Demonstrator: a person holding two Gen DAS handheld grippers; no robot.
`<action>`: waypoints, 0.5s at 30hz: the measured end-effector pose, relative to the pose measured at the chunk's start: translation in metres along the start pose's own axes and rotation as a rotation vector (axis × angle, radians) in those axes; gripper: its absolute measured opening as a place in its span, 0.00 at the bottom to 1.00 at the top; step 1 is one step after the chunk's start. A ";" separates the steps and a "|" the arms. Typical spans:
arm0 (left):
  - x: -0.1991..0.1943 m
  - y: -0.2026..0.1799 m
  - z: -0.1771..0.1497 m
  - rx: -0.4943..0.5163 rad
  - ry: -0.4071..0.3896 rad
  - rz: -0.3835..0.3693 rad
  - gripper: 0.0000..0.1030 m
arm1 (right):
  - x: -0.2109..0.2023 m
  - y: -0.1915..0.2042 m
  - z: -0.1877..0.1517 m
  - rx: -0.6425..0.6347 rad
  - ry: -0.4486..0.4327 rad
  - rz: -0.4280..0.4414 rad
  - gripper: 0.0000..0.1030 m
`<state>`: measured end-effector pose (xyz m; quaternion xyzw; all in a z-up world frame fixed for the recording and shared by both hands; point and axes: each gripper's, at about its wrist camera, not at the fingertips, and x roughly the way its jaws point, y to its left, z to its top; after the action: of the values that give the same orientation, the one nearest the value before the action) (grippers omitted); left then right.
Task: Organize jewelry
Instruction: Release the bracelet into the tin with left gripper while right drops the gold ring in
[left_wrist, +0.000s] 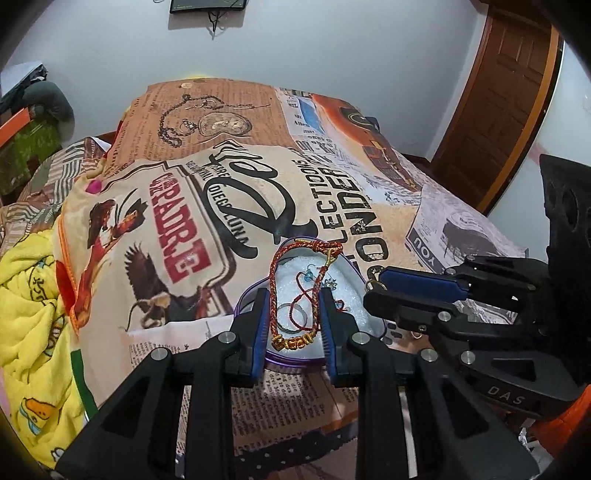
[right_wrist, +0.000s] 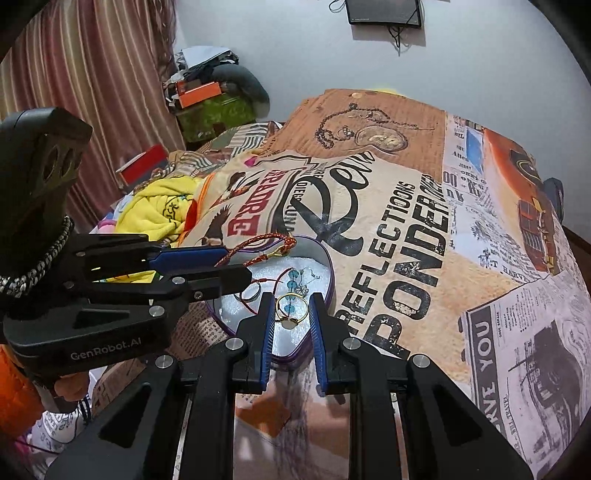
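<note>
- My left gripper (left_wrist: 293, 326) is pinching the red-and-gold braided bracelet (left_wrist: 284, 291), dangling it over the heart-shaped tin (left_wrist: 258, 291).
- My right gripper (right_wrist: 291, 319) is clamping a gold ring (right_wrist: 290, 310) above the tin's near end.
- Blue bead earrings (right_wrist: 293, 282) and a silver ring (right_wrist: 255, 291) are lying inside.
- The printed blanket (right_wrist: 406, 229) is stretching beyond.

Braided cord bracelet (left_wrist: 295, 291) with glossy gold beads; shiny metal ring (right_wrist: 290, 312); matt printed cloth blanket (left_wrist: 391, 206); glossy wooden door (left_wrist: 498, 96).
</note>
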<state>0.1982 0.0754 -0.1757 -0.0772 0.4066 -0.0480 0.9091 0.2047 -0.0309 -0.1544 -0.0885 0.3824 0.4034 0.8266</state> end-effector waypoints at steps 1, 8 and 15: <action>0.000 0.000 0.000 0.001 -0.001 0.003 0.32 | 0.001 0.000 0.000 0.001 0.001 0.001 0.16; -0.007 0.007 -0.003 -0.002 -0.018 0.020 0.33 | 0.005 0.001 0.002 -0.006 0.007 -0.003 0.16; -0.025 0.019 -0.006 -0.026 -0.054 0.080 0.37 | 0.011 0.008 0.001 -0.032 0.027 -0.013 0.17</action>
<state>0.1773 0.0972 -0.1649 -0.0742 0.3853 -0.0041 0.9198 0.2041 -0.0185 -0.1604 -0.1094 0.3865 0.4029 0.8224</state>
